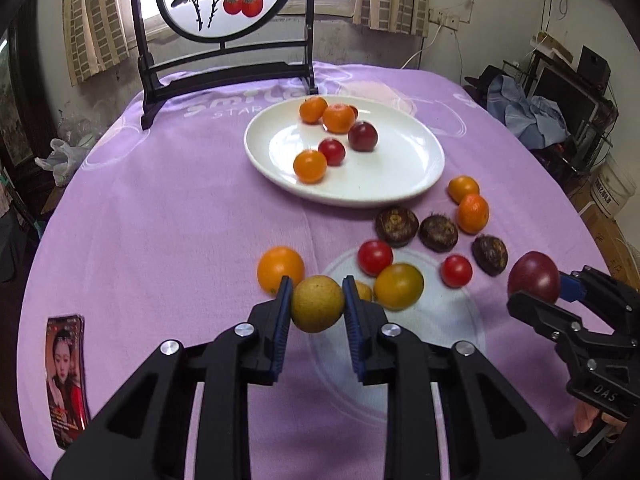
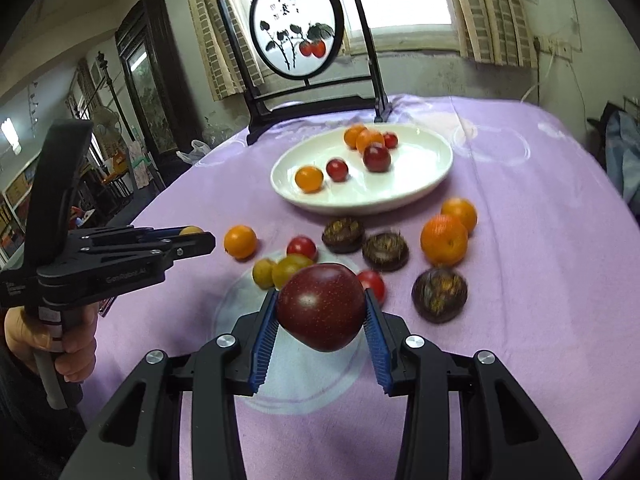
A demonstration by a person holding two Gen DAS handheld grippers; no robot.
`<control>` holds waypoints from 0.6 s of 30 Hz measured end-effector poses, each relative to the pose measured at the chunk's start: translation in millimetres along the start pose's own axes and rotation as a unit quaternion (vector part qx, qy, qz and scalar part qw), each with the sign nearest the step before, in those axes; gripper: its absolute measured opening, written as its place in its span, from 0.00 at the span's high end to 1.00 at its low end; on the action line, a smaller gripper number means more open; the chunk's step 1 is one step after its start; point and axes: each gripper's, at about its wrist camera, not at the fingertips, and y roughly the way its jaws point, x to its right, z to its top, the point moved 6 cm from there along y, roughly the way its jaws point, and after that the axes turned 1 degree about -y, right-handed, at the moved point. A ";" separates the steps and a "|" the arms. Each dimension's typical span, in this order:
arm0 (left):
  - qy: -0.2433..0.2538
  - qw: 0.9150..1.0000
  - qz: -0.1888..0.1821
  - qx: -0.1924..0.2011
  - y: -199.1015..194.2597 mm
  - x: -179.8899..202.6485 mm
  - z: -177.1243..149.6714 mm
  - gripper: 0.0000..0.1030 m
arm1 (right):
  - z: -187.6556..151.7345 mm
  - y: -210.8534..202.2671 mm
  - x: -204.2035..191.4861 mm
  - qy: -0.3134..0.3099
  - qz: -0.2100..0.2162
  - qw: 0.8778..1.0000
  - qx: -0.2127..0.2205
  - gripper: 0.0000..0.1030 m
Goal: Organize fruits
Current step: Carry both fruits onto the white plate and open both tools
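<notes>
Your bench [image 1: 160, 208] fills the middle of both views under a purple cloth, with a dark framed screen [image 1: 228, 20] painted with red fruit standing at its far edge, top centre of the left wrist view. Just below that screen sits the white plate [image 1: 400, 184], upper centre of the frame, carrying three orange fruits, two small red ones and a dark red plum [image 1: 363, 136].

Your left hand-held gripper [image 1: 316, 304] rises from the bottom centre of its own view, its blue pads closed partway onto a yellow-green fruit [image 1: 317, 303], held clear above the cloth. Your right hand-held gripper [image 2: 322, 308] does likewise at the bottom centre of its view, clamped on a large dark red plum [image 2: 322, 306].

Between the grippers and the plate, loose fruit lies on the cloth: an orange [image 1: 280, 269] left of centre, a yellow fruit [image 1: 399, 286], two red tomatoes, three dark brown rough fruits [image 1: 397, 226] and two more oranges toward the right.

A photo card [image 1: 66, 380] lies at lower left.
</notes>
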 end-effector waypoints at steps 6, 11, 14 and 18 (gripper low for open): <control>-0.009 1.000 0.012 0.012 22.7 -7.6 52.7 0.76 | 43.5 22.4 3.7 -0.032 -0.019 0.999 0.003 0.59; -0.027 0.999 0.038 0.005 62.6 -21.0 97.3 0.76 | 72.2 58.6 7.0 -0.044 -0.027 0.999 -0.013 0.59; -0.038 0.998 0.052 -0.004 87.0 -31.1 115.3 0.76 | 81.3 82.7 11.7 -0.041 -0.031 0.998 -0.027 0.59; -0.046 0.997 0.055 -0.027 119.7 -38.7 130.0 0.76 | 88.5 112.0 22.0 -0.039 -0.042 0.997 -0.048 0.59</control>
